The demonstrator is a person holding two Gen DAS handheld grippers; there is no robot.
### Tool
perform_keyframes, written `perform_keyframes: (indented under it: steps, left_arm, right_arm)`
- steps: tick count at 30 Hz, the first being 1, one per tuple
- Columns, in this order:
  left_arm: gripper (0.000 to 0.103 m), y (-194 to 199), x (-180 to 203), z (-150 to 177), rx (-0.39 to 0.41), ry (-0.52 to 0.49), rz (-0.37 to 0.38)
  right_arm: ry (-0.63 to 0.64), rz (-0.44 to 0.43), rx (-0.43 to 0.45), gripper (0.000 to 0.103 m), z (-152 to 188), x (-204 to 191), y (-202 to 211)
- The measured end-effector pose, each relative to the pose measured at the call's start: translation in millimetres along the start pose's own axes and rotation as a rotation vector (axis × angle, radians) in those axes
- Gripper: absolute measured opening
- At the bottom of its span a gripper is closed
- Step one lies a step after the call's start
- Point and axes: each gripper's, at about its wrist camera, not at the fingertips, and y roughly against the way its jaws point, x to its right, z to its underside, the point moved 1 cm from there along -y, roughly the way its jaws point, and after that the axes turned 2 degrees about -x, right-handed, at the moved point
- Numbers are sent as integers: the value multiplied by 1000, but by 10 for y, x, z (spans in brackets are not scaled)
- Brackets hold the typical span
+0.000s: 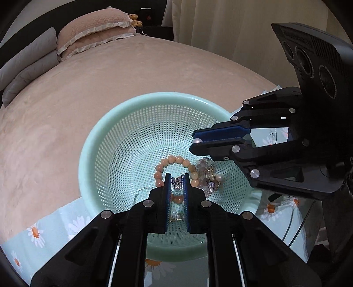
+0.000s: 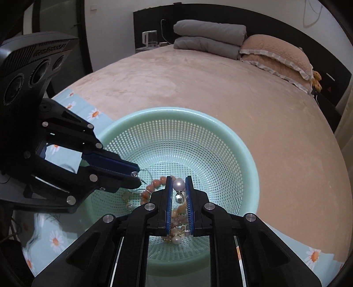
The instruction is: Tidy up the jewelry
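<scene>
A wide bed under a plush peach-pink blanket [image 2: 198,88] fills the room, with a frilled pink pillow [image 2: 275,55] beside folded grey quilts [image 2: 209,37] against a dark headboard [image 2: 220,15], cream curtains [image 1: 220,26] and white wall [image 2: 110,26] behind

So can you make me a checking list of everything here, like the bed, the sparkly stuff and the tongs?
Surface: pink bedspread, daisy-print cloth at the near edge.
Job's things: green mesh basket holding an orange bead bracelet and a tangle of pale beads.
Clutter: nothing seen.
Grippers: left tongs shut on a crystal piece; right tongs shut on a pearl piece; both over the basket.
Cables: thin dark cable beside the basket.
Surroundings: pillows, folded grey quilts, curtain.
</scene>
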Motion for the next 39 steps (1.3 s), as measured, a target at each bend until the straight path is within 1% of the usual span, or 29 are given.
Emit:
perform_keyframes:
  steps: [1, 2, 3, 4, 5, 6, 7, 8, 11, 13, 15, 17, 21, 24, 27, 29, 31, 32, 35, 38, 39]
  left_arm:
    - [18, 15, -1, 15, 4, 7, 0]
    - [40, 63, 4, 33, 18, 17, -9]
    - [72, 133, 5, 48, 39, 30, -27]
    - [83, 212, 15, 65, 61, 44, -48]
    - [88, 311, 15, 73, 92, 62, -58]
    - [89, 408, 7, 80, 113, 82, -47]
    - [92, 489, 6, 84, 119, 105, -39]
    - [95, 557, 3, 90, 121, 132, -42]
    - [96, 775, 60, 147, 143, 195, -79]
    - [97, 946, 143, 199, 167, 231, -122]
    - [97, 1139, 262, 261, 219, 242, -140]
    - [97, 1321, 389, 335, 270, 232, -166]
    - [97, 1681, 758, 525, 340, 194, -264]
    - [97, 1953, 1011, 705, 383, 187, -296]
    - [97, 2139, 1231, 926, 407, 175, -337]
    - [97, 2216, 1383, 1103, 410, 169, -368]
    - [97, 2270, 1519, 1268, 414, 166, -385]
    - [97, 2298, 1581, 1356, 417, 171, -398]
    - [97, 2376, 1774, 1611, 432, 188, -447]
    - [97, 2490, 1959, 1823, 451, 191, -463]
    - [97, 2514, 1996, 1847, 452, 191, -472]
  right_arm:
    - [-17, 0, 12, 12, 2, 25, 26]
    - [-38, -5, 25, 15, 3, 41, 68]
    - [-58, -8, 40, 21, 6, 70, 127]
    - [-73, 1, 58, 26, 22, 87, 200]
    - [-91, 18, 82, 43, 24, 100, 283]
    - [-109, 33, 106, 58, 28, 107, 369]
    - [-124, 39, 126, 61, 34, 107, 456]
    - [-137, 33, 135, 61, 43, 103, 537]
    - [-149, 39, 167, 63, 76, 61, 788]
    - [-150, 39, 189, 67, 115, -10, 973]
    - [-147, 55, 212, 77, 172, -97, 1162]
    - [-142, 79, 235, 84, 237, -201, 1353]
    - [-139, 89, 277, 85, 393, -396, 1705]
    - [-135, 99, 308, 86, 553, -566, 1961]
    - [-193, 90, 362, 90, 771, -719, 2244]
    - [-251, 96, 388, 92, 928, -781, 2410]
    - [-302, 119, 385, 94, 1081, -846, 2516]
    - [-324, 147, 375, 94, 1163, -877, 2552]
    - [-368, 231, 300, 94, 1382, -953, 2579]
    - [-405, 237, 284, 94, 1620, -1051, 2624]
    - [-415, 234, 282, 95, 1697, -1089, 2647]
